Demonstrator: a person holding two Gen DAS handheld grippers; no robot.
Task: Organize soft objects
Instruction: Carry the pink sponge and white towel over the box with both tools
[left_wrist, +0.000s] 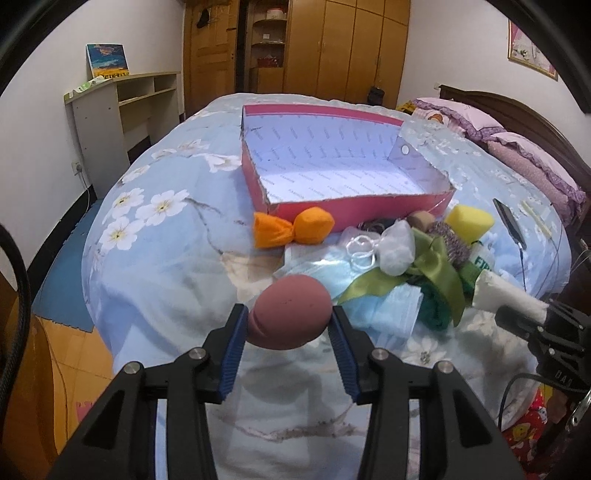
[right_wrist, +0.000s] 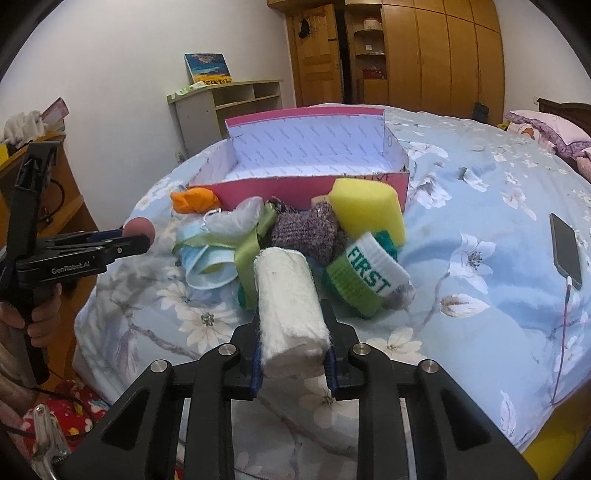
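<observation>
My left gripper (left_wrist: 288, 321) is shut on a dusty-pink egg-shaped sponge (left_wrist: 290, 310) and holds it above the bed; the sponge also shows in the right wrist view (right_wrist: 139, 228). My right gripper (right_wrist: 293, 332) is shut on a white fluffy roll (right_wrist: 290, 302), which also shows in the left wrist view (left_wrist: 506, 295). An open pink cardboard box (left_wrist: 354, 208) with a white lining lies on the quilt, seen from the right wrist too (right_wrist: 266, 186). In front of it is a pile: orange cloth (left_wrist: 291, 229), yellow sponge (right_wrist: 367, 210), knitted grey piece (right_wrist: 310, 230), green ribbon (left_wrist: 432, 269), blue face masks (left_wrist: 391, 310), a "FIRST" wristband (right_wrist: 365, 277).
A phone (right_wrist: 565, 247) on a cable lies on the quilt to the right. Pink pillows (left_wrist: 517, 147) and a dark headboard are at the far right. A low shelf unit (left_wrist: 122, 107) stands by the left wall, wooden wardrobes behind.
</observation>
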